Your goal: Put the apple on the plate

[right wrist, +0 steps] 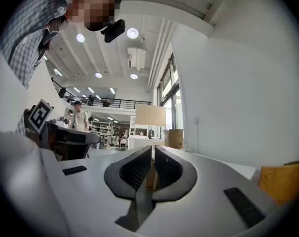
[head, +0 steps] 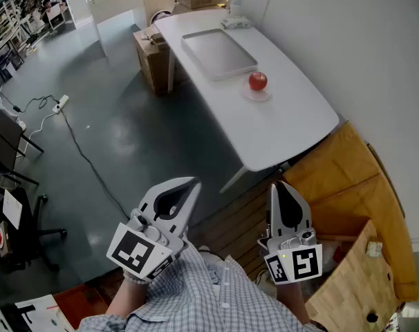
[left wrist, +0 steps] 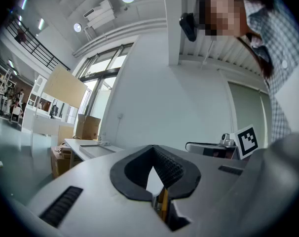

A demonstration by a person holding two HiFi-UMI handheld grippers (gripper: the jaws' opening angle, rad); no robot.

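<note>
A red apple [head: 258,81] sits on what looks like a small pale plate [head: 258,95] near the right side of the long white table [head: 285,126]. A grey tray [head: 218,52] lies empty just beyond it. Both grippers are held low, close to my body, well short of the table. My left gripper [head: 190,187] [left wrist: 153,157] is shut with nothing in it. My right gripper [head: 282,187] [right wrist: 153,152] has its pads together and is also empty. The apple is hidden from both gripper views.
Cardboard boxes [head: 153,57] stand under the table's far left end. A small pale object [head: 235,23] lies at the table's far end. Yellow-brown wooden panels [head: 348,178] lean at the right. A cable with a power strip [head: 61,102] lies on the dark floor.
</note>
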